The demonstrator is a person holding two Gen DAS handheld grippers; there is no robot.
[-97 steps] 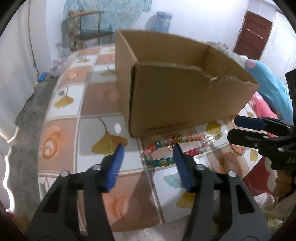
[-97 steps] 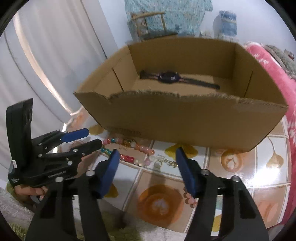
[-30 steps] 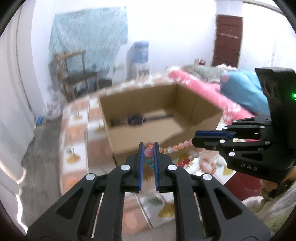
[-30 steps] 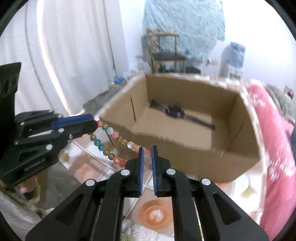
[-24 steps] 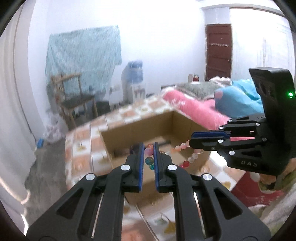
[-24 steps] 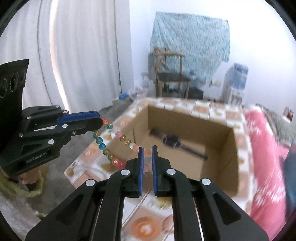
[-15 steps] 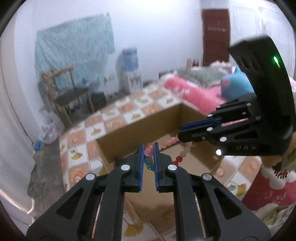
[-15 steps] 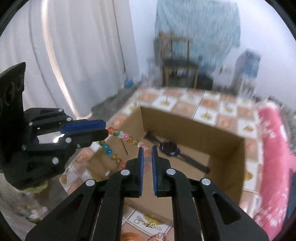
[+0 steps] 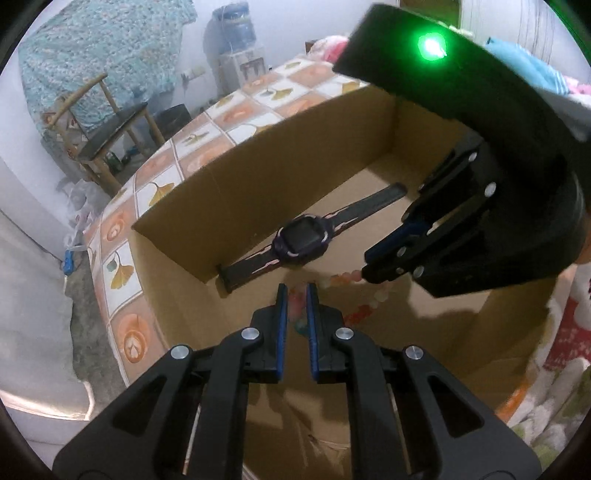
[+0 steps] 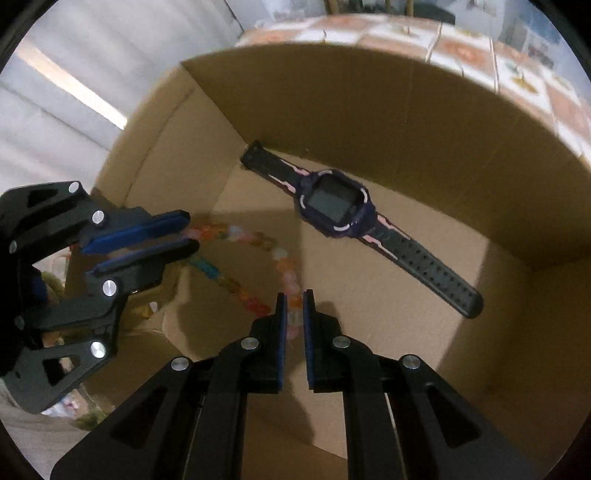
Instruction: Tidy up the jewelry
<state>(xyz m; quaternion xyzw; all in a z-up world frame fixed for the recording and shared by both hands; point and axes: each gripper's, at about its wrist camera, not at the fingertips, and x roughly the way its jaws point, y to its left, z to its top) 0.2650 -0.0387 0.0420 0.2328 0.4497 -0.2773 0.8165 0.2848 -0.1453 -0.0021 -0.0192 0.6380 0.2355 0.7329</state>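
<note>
A string of coloured beads [image 9: 354,282] [image 10: 258,240] hangs blurred between my two grippers, low inside the open cardboard box [image 9: 258,177] [image 10: 369,110]. My left gripper [image 9: 295,295] is shut on one end of the beads. It also shows from the side in the right wrist view as the left gripper [image 10: 190,232]. My right gripper [image 10: 294,301] is shut on the other end, and in the left wrist view the right gripper [image 9: 369,266] reaches in from the right. A dark purple watch [image 9: 303,240] [image 10: 336,203] lies flat on the box floor just beyond the beads.
The box stands on a table [image 9: 118,221] tiled with leaf patterns. A wooden chair [image 9: 107,125] and a water dispenser [image 9: 232,22] stand behind it. A pink patterned blanket [image 9: 569,332] lies at the right, and a white curtain [image 10: 55,74] hangs at the left.
Both grippers, earlier open over beads lying on the table, shut on them. Within the last second they carried the string forward over the box wall and down inside.
</note>
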